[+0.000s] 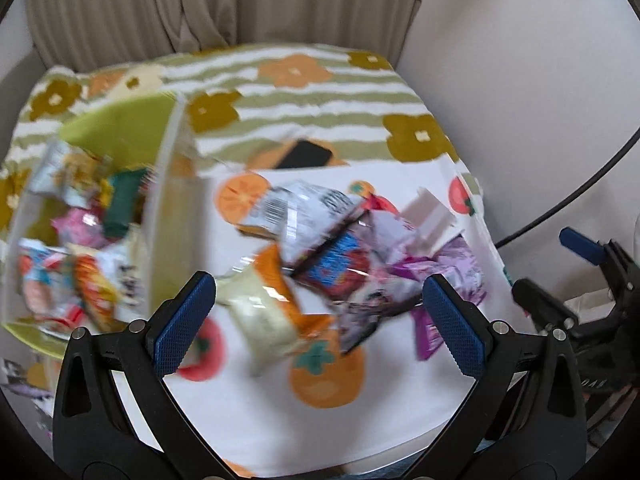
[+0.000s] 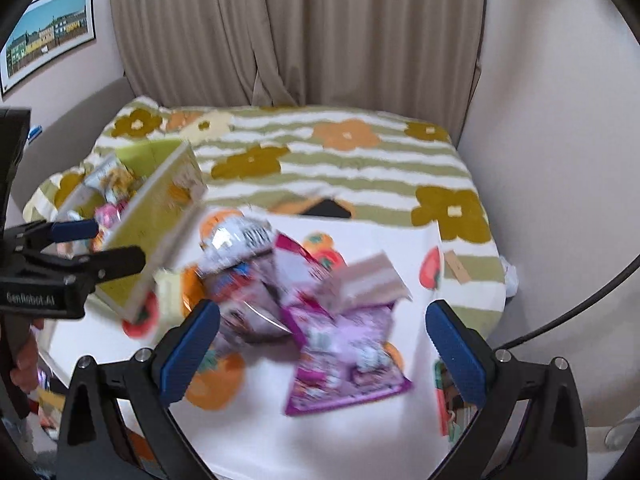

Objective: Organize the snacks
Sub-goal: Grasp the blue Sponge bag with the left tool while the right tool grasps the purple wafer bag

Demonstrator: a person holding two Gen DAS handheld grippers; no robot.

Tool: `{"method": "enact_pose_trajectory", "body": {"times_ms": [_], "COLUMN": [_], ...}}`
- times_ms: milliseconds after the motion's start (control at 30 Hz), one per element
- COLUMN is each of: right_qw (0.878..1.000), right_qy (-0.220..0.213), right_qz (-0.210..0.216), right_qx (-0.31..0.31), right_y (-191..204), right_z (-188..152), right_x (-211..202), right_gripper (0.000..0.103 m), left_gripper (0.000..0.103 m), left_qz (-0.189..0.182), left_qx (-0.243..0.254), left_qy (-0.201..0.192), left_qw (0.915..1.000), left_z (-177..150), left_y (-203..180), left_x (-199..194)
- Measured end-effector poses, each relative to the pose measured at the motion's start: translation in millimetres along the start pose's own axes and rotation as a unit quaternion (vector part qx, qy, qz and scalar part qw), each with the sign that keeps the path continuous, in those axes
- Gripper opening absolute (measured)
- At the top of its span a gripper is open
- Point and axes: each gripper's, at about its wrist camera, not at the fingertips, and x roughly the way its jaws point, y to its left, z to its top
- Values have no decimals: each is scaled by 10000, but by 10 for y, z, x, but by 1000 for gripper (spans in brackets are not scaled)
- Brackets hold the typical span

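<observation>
A pile of snack packets (image 1: 340,248) lies on a white cloth with orange fruit prints (image 1: 248,412). A green box (image 1: 168,208) at the left holds several packets (image 1: 84,240). My left gripper (image 1: 320,324) is open and empty, just short of a pale yellow packet (image 1: 260,312). My right gripper (image 2: 324,348) is open and empty above a purple packet (image 2: 348,364) at the near side of the pile (image 2: 280,280). The green box (image 2: 156,232) shows at the left in the right wrist view. The views are blurred.
A striped flowered blanket (image 1: 320,92) covers the surface behind the white cloth. A black phone (image 1: 306,154) lies at the cloth's far edge. Beige curtains (image 2: 300,28) hang behind. A black cable (image 1: 580,196) runs along the right wall. The left gripper (image 2: 96,246) shows at left.
</observation>
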Motion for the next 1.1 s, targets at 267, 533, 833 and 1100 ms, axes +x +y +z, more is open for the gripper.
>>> {"method": "enact_pose_trajectory", "body": {"times_ms": [267,533,833,1100], "right_qw": [9976,9933,9902,9883], "right_qy": [496,812,972,1007], "right_qz": [484,815,963,1111], "right_qx": [55,-52,-267,-277], "right_y": [-399,-437,-343,-312], "right_z": [-236,-375,-474,-513], "right_x": [420,806,1146,1278], "right_gripper": [102,102,102,102], "left_gripper": [103,95,79,69], "left_qz": [-44,81,117,33], "left_qx": [-681,-1120,-1267,-1218], "left_qy": [610,785,953,931], "left_qw": [9958,9906,9873,9882], "left_z": [-35,-49,-149,-170], "left_y": [-182,-162,-102,-79], "left_x": [696,1169,1479,1441]}}
